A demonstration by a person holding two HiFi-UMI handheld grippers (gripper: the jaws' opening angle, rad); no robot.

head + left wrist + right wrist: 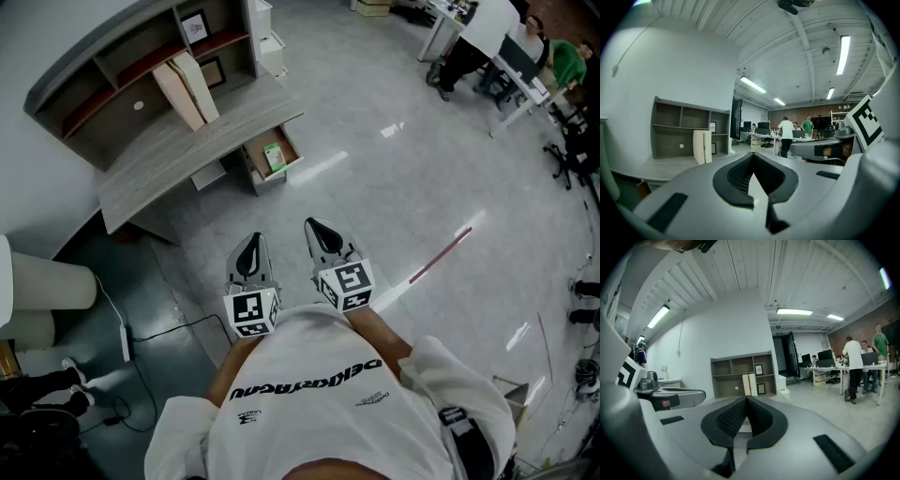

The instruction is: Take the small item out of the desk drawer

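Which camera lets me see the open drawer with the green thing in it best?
The head view. It looks down into the open wooden desk drawer, so the small green item inside shows. Both gripper views show only the grey desk shelves from the side; the drawer isn't visible there.

Two cream binders upright in the shelf unit; people at far desks; red strip on grey floor

A glossy grey floor runs from the white wall to distant office tables under ceiling strip lights.
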